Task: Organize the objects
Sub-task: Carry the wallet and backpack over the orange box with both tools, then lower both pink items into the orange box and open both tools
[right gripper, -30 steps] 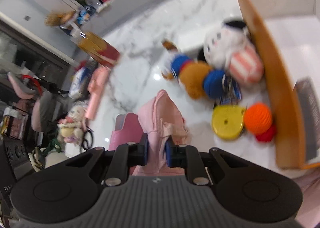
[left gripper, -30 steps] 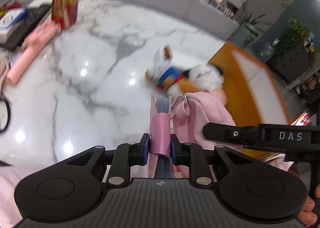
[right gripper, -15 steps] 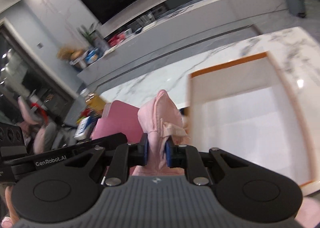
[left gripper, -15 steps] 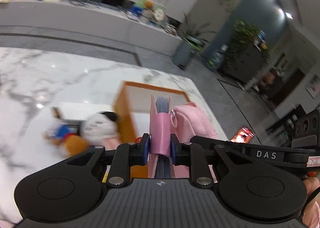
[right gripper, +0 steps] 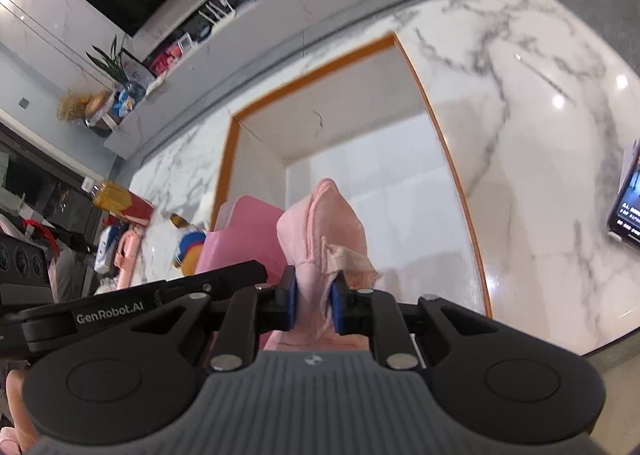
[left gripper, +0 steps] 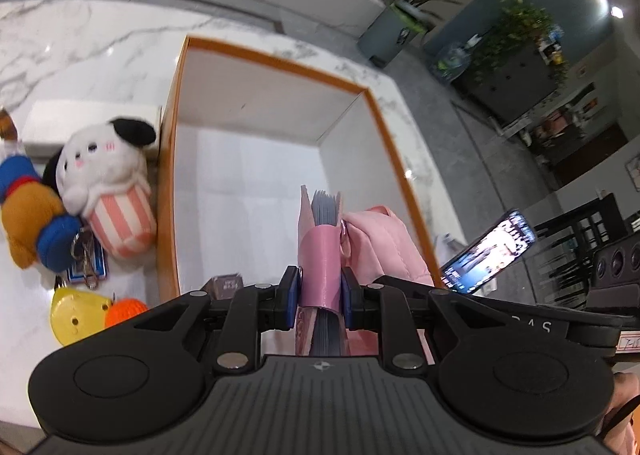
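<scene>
Pink bag (left gripper: 384, 239) hangs over the open orange-rimmed box (left gripper: 176, 159) on the marble table (right gripper: 540, 115) — carried by both grippers. Left gripper (left gripper: 319, 291) is pinched on the pink strap (left gripper: 320, 267) wrapped round grey pages; right gripper (right gripper: 313, 301) is clamped on a fold of the bag's fabric. Left of the box lie a white plush dog (left gripper: 106, 175), a yellow disc (left gripper: 76, 319) and an orange ball (left gripper: 126, 309) — a lit phone (left gripper: 488, 251) stands right.
</scene>
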